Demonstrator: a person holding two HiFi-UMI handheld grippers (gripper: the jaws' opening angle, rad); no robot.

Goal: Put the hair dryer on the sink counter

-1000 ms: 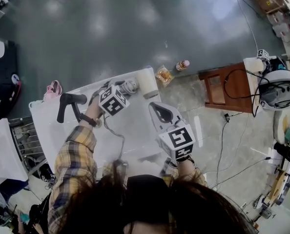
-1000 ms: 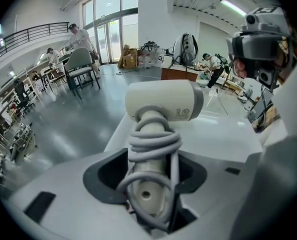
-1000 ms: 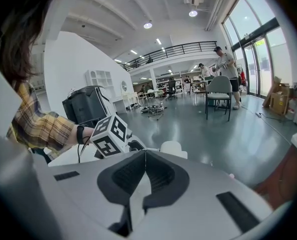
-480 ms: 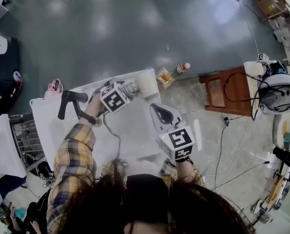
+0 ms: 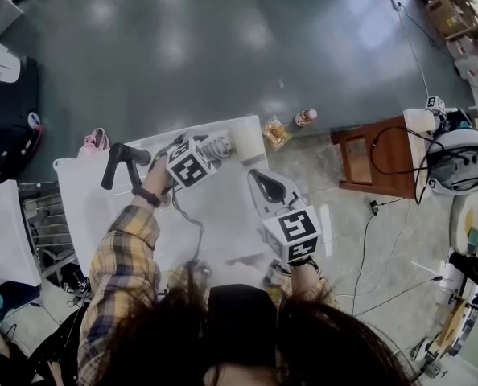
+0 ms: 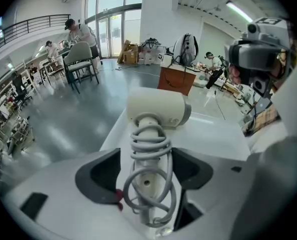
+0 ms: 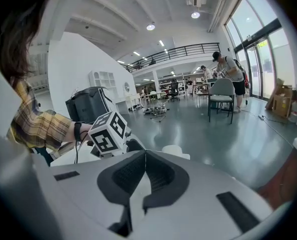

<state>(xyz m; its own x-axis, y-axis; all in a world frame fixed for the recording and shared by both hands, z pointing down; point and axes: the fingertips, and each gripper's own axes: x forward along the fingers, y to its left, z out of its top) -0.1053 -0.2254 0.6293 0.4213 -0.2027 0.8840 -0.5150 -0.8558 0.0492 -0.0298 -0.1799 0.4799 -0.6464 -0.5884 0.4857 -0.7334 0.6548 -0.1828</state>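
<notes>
Cream hair dryer [image 6: 156,109] down on worktop [image 5: 223,215], cord coiled round handle. Left tongs [image 6: 146,176] opening, handle between them, pads off it. Right tongs [image 7: 141,176] pressed together, empty.

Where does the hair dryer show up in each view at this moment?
Head view: hair dryer at the sink counter's far edge, upper centre.
Left gripper view: dead centre, cord-wrapped handle nearest the camera.
Right gripper view: a white sliver just below centre.
Shared landmark: the white sink counter beneath it.
</notes>
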